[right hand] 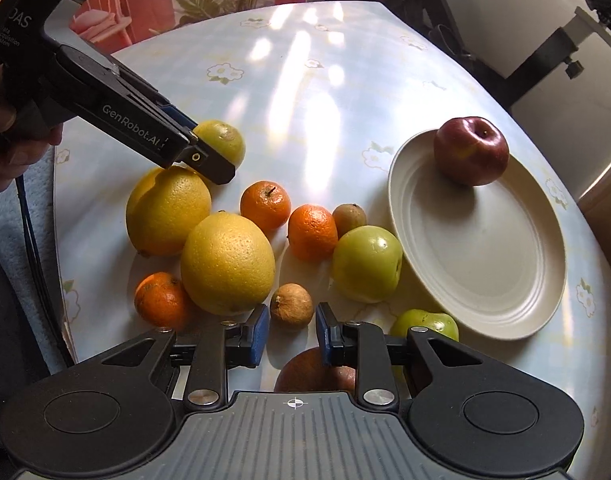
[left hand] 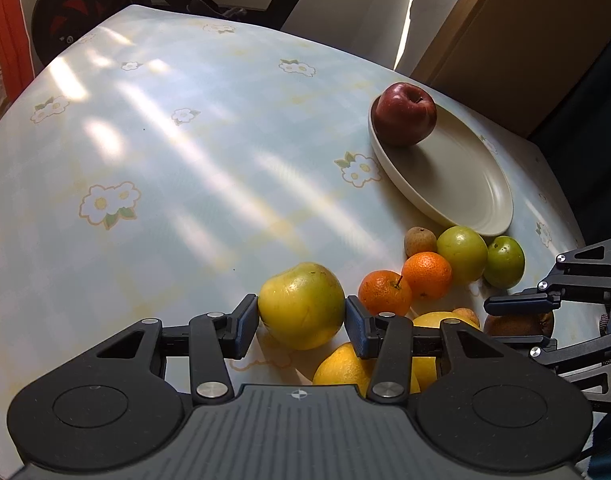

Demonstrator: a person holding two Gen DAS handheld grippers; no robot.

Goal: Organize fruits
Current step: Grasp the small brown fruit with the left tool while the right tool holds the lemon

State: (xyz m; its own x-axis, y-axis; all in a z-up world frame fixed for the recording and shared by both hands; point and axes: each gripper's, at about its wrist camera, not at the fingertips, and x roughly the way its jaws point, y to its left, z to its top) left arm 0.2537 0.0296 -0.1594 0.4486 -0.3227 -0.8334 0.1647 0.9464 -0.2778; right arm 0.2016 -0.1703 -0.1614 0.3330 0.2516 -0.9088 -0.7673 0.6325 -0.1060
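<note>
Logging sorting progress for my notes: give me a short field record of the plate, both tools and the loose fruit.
plate: holds only a red apple
left tool: shut on a yellow-green apple
right tool: shut, above a brown fruit; grip unclear
loose on table: yellow citrus, oranges, green fruits, small brown fruits

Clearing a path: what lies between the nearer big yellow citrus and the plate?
Right wrist view: one green apple fills the stretch between the yellow citrus and the plate.
</note>
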